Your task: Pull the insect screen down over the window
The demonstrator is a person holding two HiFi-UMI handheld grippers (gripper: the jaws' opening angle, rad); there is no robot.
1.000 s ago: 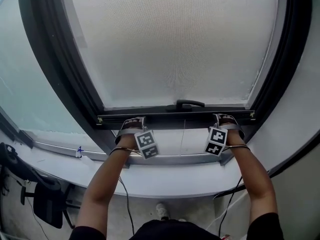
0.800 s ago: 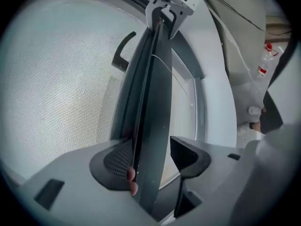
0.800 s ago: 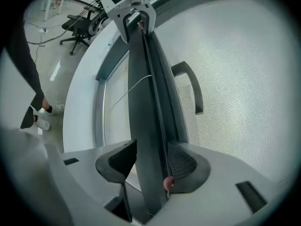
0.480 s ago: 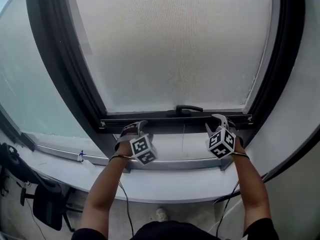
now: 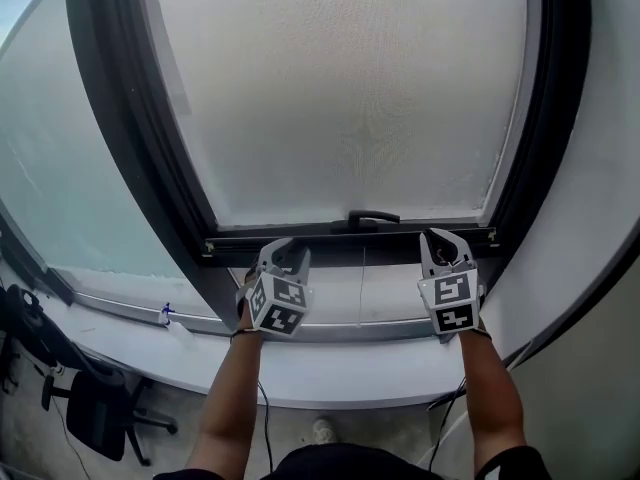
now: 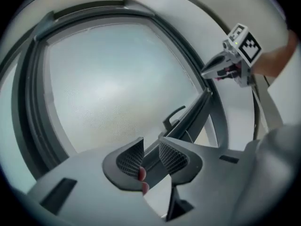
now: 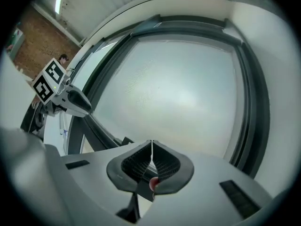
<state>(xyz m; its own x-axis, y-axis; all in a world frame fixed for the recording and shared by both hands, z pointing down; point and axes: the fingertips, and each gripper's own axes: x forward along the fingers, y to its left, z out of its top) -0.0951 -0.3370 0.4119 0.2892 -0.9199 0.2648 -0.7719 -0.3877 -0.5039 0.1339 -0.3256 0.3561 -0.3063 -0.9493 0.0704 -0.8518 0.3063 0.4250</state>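
Observation:
The pale mesh insect screen (image 5: pixel 340 98) covers the window down to its dark bottom bar (image 5: pixel 300 242), which has a black handle (image 5: pixel 372 218) at the middle. My left gripper (image 5: pixel 289 251) points up just below the bar's left part. Its jaws are closing with a narrow gap, and nothing is pressed between the pads. In the left gripper view (image 6: pixel 151 142) the bar (image 6: pixel 197 109) shows beyond that gap. My right gripper (image 5: pixel 446 238) is below the bar's right part. It is shut, tips touching, with nothing between them (image 7: pixel 151 142).
A thick dark window frame (image 5: pixel 130 138) borders the screen, with a white wall (image 5: pixel 600 168) on the right. Below the grippers runs the white sill (image 5: pixel 330 368). A black office chair (image 5: pixel 95 408) stands on the floor at lower left. Cables hang from both grippers.
Both grippers have come off the bottom bar and drawn back toward me, tilting upward. The right jaws have shut and the left jaws have narrowed.

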